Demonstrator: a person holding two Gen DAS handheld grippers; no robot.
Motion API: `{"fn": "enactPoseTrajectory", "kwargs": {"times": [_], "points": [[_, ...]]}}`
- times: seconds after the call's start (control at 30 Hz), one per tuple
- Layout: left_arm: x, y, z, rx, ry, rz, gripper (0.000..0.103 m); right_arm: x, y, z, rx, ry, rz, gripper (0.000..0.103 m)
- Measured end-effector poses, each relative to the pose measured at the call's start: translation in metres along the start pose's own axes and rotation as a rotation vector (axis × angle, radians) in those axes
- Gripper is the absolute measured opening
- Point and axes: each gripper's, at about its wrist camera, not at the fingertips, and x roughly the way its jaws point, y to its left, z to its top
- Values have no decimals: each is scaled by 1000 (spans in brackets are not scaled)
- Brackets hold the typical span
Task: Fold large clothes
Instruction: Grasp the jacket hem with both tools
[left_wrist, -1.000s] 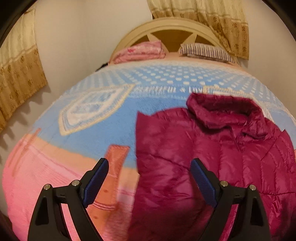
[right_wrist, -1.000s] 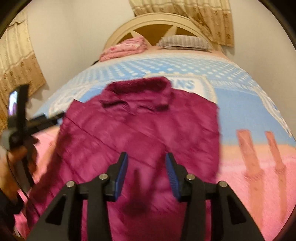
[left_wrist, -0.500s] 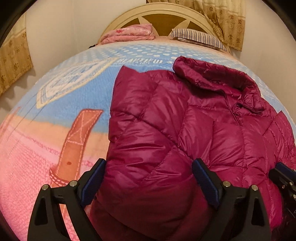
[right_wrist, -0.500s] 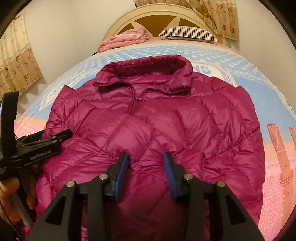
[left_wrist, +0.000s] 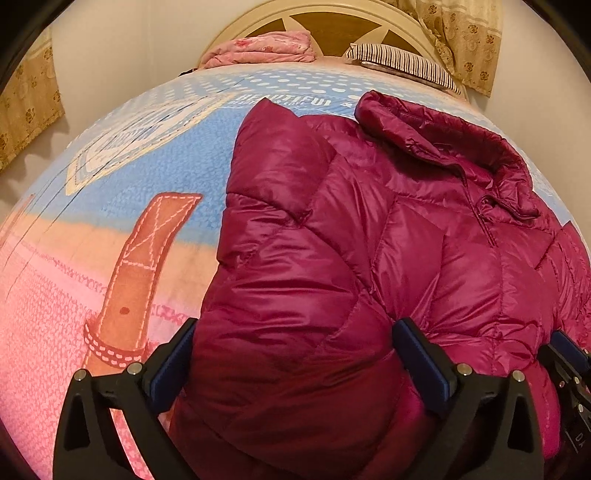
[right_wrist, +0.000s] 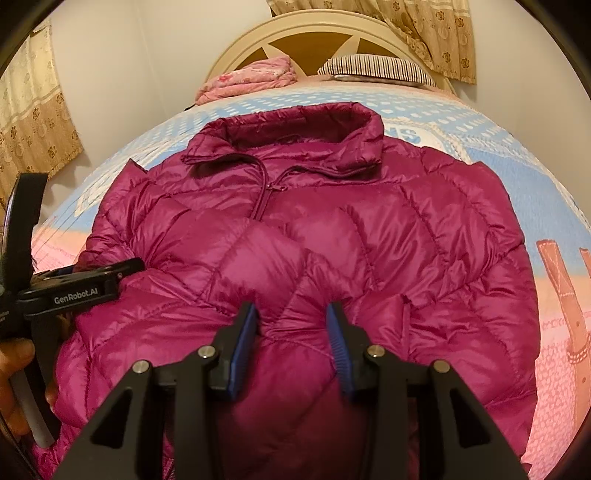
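Both tongs dropped onto jacket (right_wrist: 314, 229). Left tongs (left_wrist: 291, 365) just spread wide, straddling sleeve; right tongs (right_wrist: 291, 332) part-spread over fabric, pinch unclear. Fold not started.

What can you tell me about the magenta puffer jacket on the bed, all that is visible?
The magenta puffer jacket is shiny, quilted in diagonal seams, with a stand-up collar and a front zipper closed almost to the collar. It lies front up on the blanket, collar toward the headboard, both sleeves folded across its front. The left tongs straddle one folded sleeve; the right tongs sit at its lower middle.
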Motion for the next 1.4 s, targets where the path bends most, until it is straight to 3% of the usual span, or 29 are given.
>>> {"fn": "enactPoseTrajectory", "kwargs": {"times": [0.93, 1.03, 1.13, 1.23, 1.4], "points": [[-3, 5, 3, -9, 16, 1, 102, 2, 5, -2, -35, -2, -36, 43], [-30, 16, 2, -45, -22, 13, 102, -6, 7, 0, -47, -1, 13, 60], [-64, 17, 10, 12, -106, 8, 102, -28, 4, 3, -55, -25, 45, 76], [-84, 13, 31, 53, -156, 23, 102, -43, -1, 16, -75, -45, 47, 79], [-74, -6, 77, 102, -168, 25, 102, -40, -25, 61, -52, -37, 22, 83]]}}
